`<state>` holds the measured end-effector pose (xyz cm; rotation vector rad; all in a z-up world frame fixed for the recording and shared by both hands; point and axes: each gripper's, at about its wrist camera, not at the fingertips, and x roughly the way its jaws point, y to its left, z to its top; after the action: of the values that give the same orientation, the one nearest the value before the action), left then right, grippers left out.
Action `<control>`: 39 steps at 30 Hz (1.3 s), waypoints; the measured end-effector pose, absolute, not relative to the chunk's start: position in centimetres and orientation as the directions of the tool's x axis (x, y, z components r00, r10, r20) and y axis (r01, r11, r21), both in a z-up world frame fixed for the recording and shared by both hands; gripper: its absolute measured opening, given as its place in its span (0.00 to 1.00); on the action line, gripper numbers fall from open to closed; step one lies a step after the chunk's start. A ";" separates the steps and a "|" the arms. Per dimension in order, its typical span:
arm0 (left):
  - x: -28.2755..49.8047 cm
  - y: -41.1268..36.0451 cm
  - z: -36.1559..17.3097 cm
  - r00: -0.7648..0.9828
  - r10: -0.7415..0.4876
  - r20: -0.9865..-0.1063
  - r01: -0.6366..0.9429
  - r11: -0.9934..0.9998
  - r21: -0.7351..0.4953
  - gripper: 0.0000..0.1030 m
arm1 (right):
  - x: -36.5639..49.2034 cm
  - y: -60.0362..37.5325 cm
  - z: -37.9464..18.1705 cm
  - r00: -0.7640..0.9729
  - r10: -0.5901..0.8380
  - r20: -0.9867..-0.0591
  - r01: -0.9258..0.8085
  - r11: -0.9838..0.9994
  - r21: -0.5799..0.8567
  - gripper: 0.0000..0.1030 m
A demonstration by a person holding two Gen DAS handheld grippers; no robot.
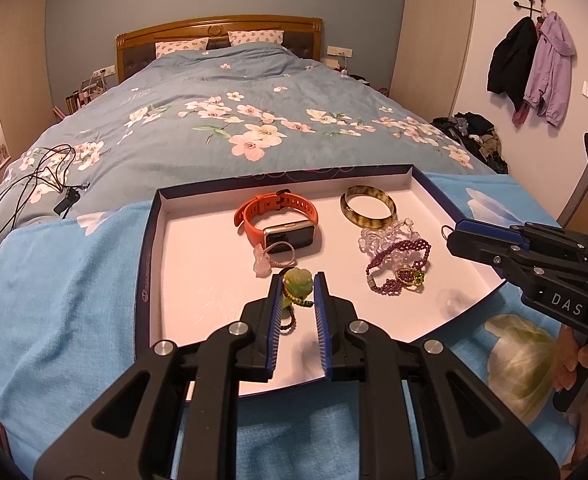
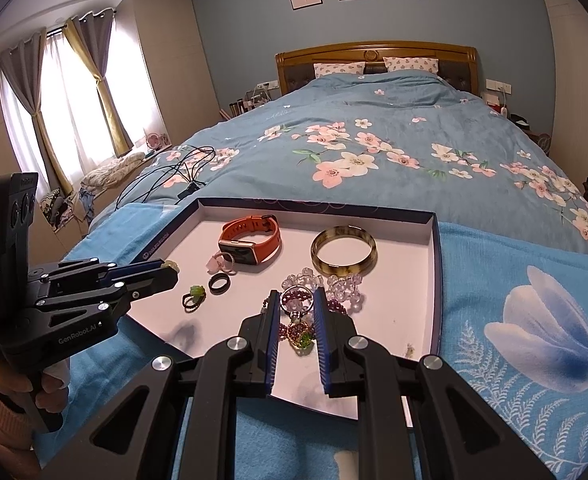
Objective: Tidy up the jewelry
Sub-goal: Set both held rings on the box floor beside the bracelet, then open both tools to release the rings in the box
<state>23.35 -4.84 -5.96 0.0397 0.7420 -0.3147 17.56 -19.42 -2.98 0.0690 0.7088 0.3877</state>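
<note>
Over the tray's (image 1: 152, 240) right edge, right gripper (image 2: 297, 302) pinches a silver ring (image 2: 296, 301); left gripper (image 1: 297, 284) pinches a green ring (image 1: 297, 285). Thin bands could slip and drop.

Tray (image 2: 433, 264) on a towel (image 2: 513, 320) at the foot of the bed (image 2: 373, 120). In tray: watch (image 2: 252, 238) far left; bangle (image 2: 343, 250) far right; bead bracelets (image 2: 333, 292) before the bangle; rings (image 2: 206, 288) before the watch. Cables (image 2: 174, 176) on the bed, behind the tray's left corner.
</note>
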 end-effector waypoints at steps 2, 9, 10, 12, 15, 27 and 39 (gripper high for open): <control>23.4 -4.9 -6.1 0.691 -0.265 -0.673 0.293 0.953 -0.074 0.16 | 17.4 -19.5 -3.2 0.689 0.367 -0.626 -0.322 0.928 0.189 0.14; 23.8 -5.0 -6.7 0.677 -0.259 -0.689 0.287 0.955 -0.078 0.16 | 17.8 -19.5 -3.7 0.670 0.350 -0.654 -0.311 0.933 0.181 0.15; 23.9 -5.0 -6.8 0.676 -0.256 -0.691 0.285 0.956 -0.075 0.16 | 17.9 -19.5 -3.9 0.665 0.349 -0.660 -0.311 0.933 0.180 0.15; 24.0 -5.0 -7.0 0.672 -0.256 -0.695 0.284 0.956 -0.077 0.16 | 17.8 -19.4 -4.2 0.657 0.345 -0.670 -0.310 0.934 0.176 0.15; 24.2 -4.9 -7.3 0.665 -0.255 -0.702 0.282 0.956 -0.080 0.16 | 18.3 -18.9 -4.5 0.645 0.336 -0.686 -0.309 0.936 0.169 0.15; 23.7 -4.5 -7.4 0.663 -0.253 -0.705 0.269 0.959 -0.091 0.34 | 18.7 -19.0 -4.4 0.644 0.330 -0.690 -0.281 0.941 0.188 0.30; 18.0 -2.5 -4.1 0.804 -0.188 -0.564 0.210 0.977 -0.026 0.95 | 13.1 -19.8 -1.0 0.755 0.346 -0.557 -0.282 0.938 0.199 0.82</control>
<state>17.98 -2.53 -4.13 0.0385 0.5997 -0.2131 13.09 -19.77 -0.97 0.1052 0.6274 0.3431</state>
